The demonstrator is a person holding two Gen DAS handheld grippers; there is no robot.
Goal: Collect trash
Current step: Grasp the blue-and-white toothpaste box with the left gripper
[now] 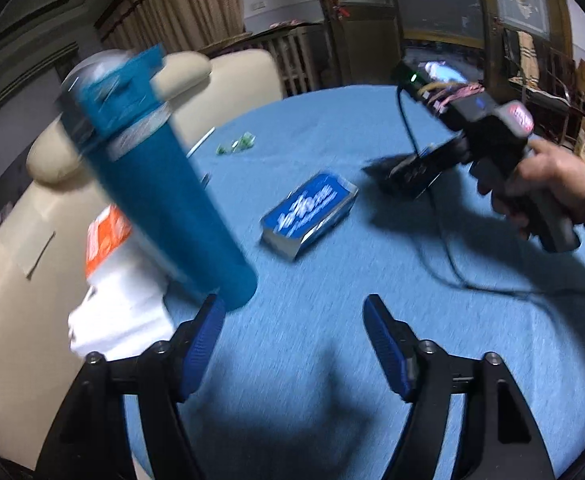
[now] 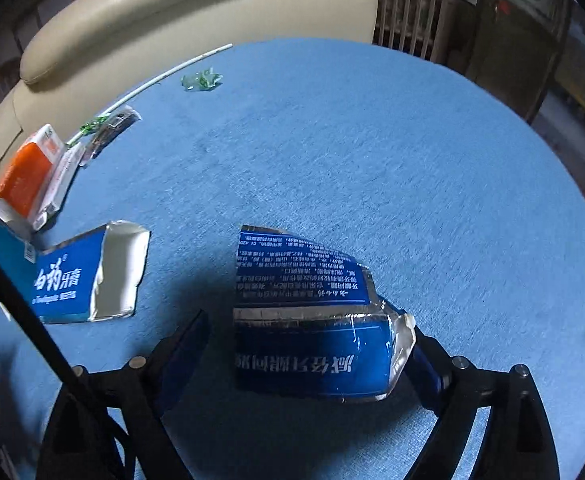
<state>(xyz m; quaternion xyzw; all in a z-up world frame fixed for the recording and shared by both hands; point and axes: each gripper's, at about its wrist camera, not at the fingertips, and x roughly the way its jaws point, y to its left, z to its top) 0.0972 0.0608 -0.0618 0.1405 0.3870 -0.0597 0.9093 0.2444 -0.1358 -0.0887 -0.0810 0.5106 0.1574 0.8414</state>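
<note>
In the left wrist view my left gripper stands open over the blue tablecloth, with nothing between its pads. A blurred teal cylinder leans just beyond its left fingertip. A blue toothpaste box lies mid-table. A hand holds my right gripper at the right. In the right wrist view a crushed blue box sits between the fingers of my right gripper. It rests against the right finger, with a gap to the left one. A torn blue box lies to the left.
The round table carries an orange and white box, green wrappers, a small clear wrapper and a white stick. Cream chairs stand behind it. A black cable trails across the cloth.
</note>
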